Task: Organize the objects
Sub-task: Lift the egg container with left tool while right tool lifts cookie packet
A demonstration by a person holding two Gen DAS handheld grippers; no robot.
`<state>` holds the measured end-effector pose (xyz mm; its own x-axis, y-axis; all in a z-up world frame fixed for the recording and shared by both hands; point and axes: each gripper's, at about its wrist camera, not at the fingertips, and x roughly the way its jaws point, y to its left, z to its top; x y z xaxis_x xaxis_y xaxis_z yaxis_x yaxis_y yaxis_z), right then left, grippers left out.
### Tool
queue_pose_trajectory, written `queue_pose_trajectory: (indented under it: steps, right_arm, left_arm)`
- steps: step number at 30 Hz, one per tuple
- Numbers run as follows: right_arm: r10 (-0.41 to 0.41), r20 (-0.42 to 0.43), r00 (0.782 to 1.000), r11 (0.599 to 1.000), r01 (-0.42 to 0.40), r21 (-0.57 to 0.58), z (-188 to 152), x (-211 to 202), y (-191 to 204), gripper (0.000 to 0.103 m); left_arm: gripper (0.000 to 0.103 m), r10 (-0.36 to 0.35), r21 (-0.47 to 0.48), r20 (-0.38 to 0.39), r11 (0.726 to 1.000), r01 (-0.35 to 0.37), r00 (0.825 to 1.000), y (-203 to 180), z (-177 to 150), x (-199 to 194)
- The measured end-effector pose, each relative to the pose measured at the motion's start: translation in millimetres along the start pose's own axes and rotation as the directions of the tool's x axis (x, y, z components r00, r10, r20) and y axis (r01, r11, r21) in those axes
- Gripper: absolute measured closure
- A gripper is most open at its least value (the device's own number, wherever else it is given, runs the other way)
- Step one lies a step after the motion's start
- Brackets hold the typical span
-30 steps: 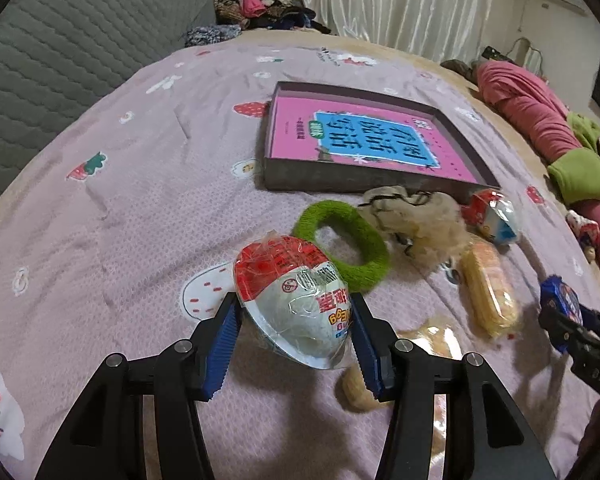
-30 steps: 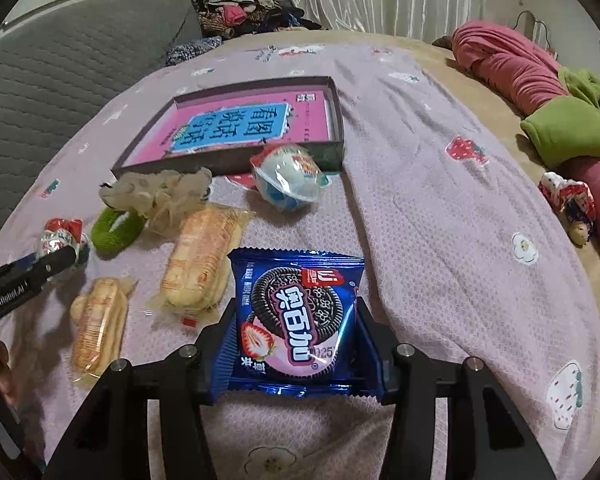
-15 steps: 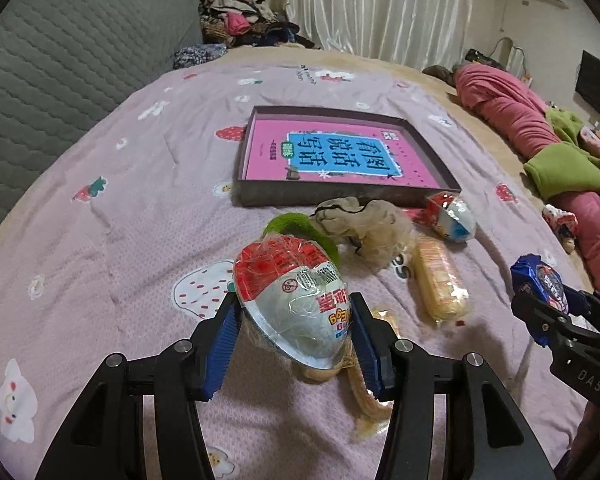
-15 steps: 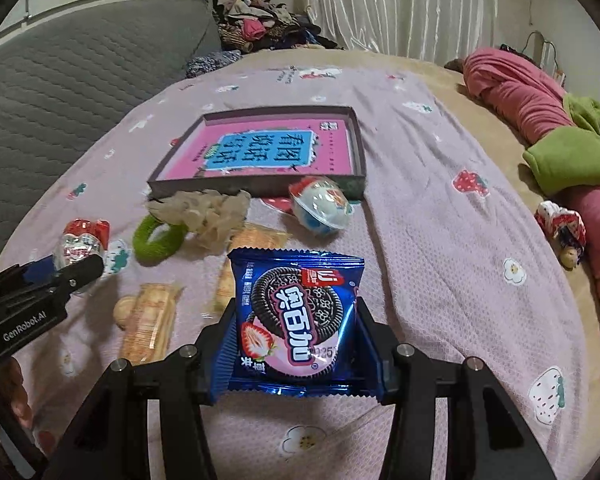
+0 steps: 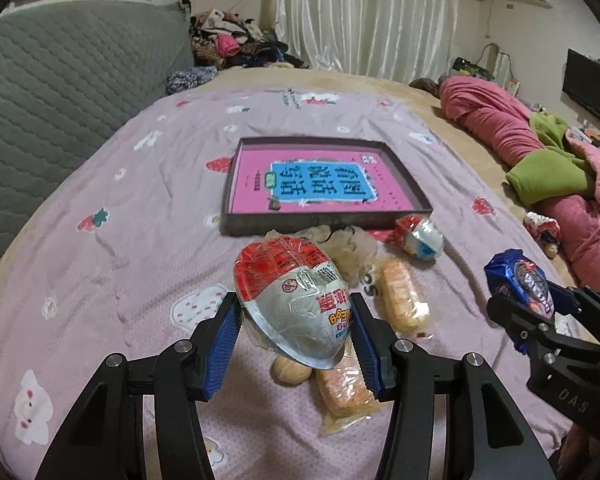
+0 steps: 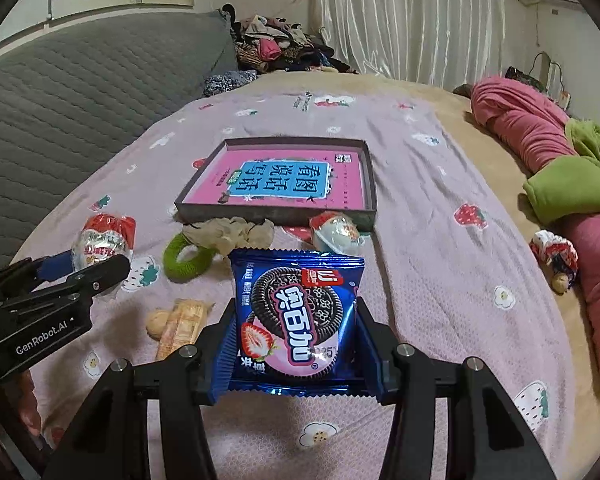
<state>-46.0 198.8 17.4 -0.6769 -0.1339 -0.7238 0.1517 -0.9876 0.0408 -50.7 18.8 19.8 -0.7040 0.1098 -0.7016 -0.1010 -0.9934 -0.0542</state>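
The left gripper (image 5: 294,334) is clenched on a red-and-white egg-shaped snack in clear wrap (image 5: 290,302), held above the pink patterned bedspread (image 5: 140,216). Right of it on the bedspread lie a green knitted ring (image 6: 186,258), a beige scrunchie (image 6: 228,232), two clear-wrapped orange biscuit packs (image 5: 398,300) and a second wrapped egg (image 5: 420,236), just before the near edge of the shallow dark tray holding a pink book (image 6: 284,182). The right gripper (image 6: 296,338) grips a blue cookie packet (image 6: 296,320), raised off the bedspread.
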Motion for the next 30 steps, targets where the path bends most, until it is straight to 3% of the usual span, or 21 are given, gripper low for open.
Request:
queue_pose_trajectory:
  steps: [13, 30]
  right_arm:
    - [0.008, 0.051, 0.999, 1.0, -0.007, -0.013, 19, -8, 5, 0.05]
    - [0.011, 0.092, 0.996, 1.0, -0.009, -0.015, 44, -5, 0, 0.05]
  left_arm:
    - [0.048, 0.009, 0.017, 0.05, 1.0, -0.01, 0.999, -12, 28, -11]
    - [0.048, 0.024, 0.021, 0.057, 0.999, -0.025, 0.998, -17, 42, 1]
